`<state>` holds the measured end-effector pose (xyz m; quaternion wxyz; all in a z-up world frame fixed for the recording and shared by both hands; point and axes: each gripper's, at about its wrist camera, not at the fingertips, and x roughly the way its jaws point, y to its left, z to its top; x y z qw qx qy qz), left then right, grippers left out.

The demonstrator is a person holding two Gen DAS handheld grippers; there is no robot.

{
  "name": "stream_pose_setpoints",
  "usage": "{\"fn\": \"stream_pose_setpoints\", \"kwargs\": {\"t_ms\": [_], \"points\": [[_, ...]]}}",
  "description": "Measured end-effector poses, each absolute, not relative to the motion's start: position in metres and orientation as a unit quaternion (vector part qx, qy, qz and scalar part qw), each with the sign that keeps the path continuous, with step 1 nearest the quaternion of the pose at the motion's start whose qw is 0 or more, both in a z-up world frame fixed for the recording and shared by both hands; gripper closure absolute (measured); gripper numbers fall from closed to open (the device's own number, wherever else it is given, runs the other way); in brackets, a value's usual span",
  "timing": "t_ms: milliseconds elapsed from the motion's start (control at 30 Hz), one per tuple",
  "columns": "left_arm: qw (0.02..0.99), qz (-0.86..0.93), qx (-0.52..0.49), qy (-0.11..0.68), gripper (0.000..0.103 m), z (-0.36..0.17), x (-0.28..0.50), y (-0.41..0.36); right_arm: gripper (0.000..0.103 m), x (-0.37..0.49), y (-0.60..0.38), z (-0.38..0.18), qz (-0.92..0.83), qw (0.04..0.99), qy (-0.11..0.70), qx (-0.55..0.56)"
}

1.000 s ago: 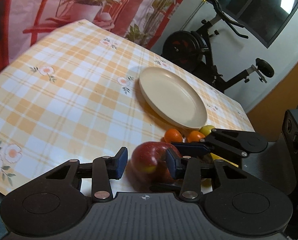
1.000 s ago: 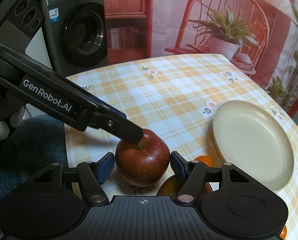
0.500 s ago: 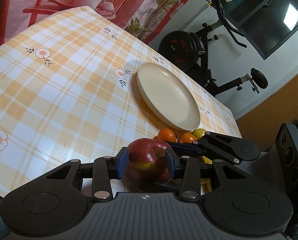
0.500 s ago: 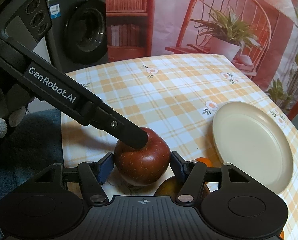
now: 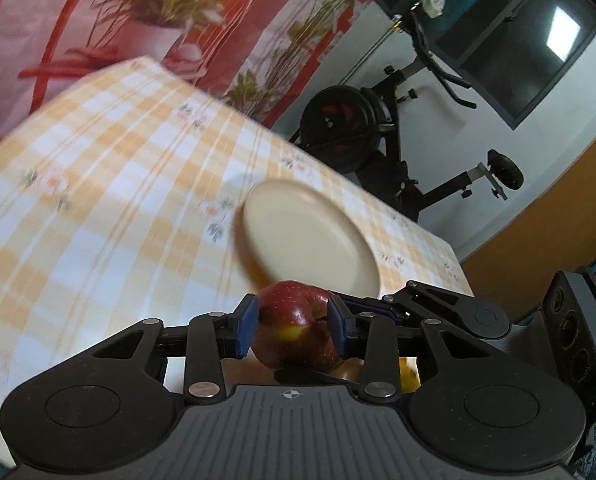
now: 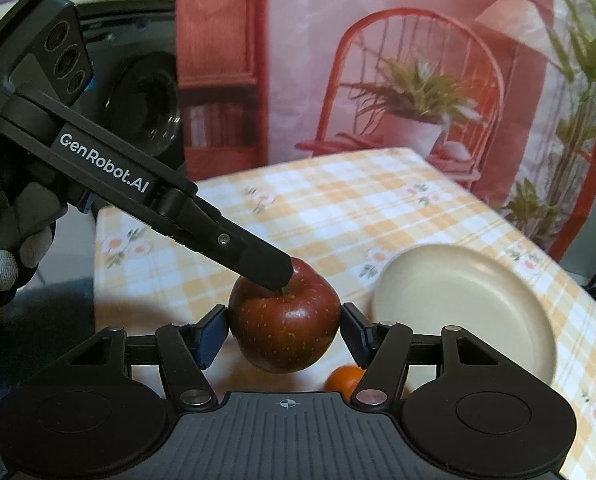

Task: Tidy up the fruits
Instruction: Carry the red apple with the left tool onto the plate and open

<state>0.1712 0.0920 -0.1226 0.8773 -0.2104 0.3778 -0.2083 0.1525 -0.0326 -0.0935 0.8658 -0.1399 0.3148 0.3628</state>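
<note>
Pads (image 5: 247, 330) of left gripper (image 5: 292, 326) pressed on two sides of big red apple (image 5: 298, 308), jaws just now closed in tighter, apple snug between them. Pads (image 6: 214, 334) of right gripper (image 6: 284, 336) tight on same apple from the other way. Two grips on one fruit, likely to keep a round, heavy thing from slipping. Apple seemingly up off the checked table (image 6: 338, 208), near its front edge, with a little orange (image 6: 344, 376) just below and behind. Empty cream plate (image 6: 462, 304) close by on the cloth, most likely the place for the fruit. Gloved hand (image 6: 14, 240) at far left. Different from one second back: then a gap beside the left pads and small gaps beside the right pads, apple down low on the cloth; now no gaps, apple higher, plate right behind it.
</note>
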Motion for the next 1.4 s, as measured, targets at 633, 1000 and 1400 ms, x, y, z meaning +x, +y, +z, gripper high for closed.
{"fn": "stream_pose_setpoints", "kwargs": {"t_ms": [633,1000,1400], "points": [[0.885,-0.239,-0.149,0.372,0.064,-0.104,0.276,0.046,0.046,0.257,-0.068,-0.079,0.29,0.897,0.316,-0.108],[0.869,-0.227,-0.17,0.406,0.064,-0.133,0.323,0.051,0.046,0.299,-0.063,-0.112,0.279,0.891,0.341,-0.107],[0.871,-0.214,-0.166,0.411,0.064,-0.145,0.334,0.051,0.046,0.313,-0.059,-0.125,0.281,0.888,0.348,-0.11]]}}
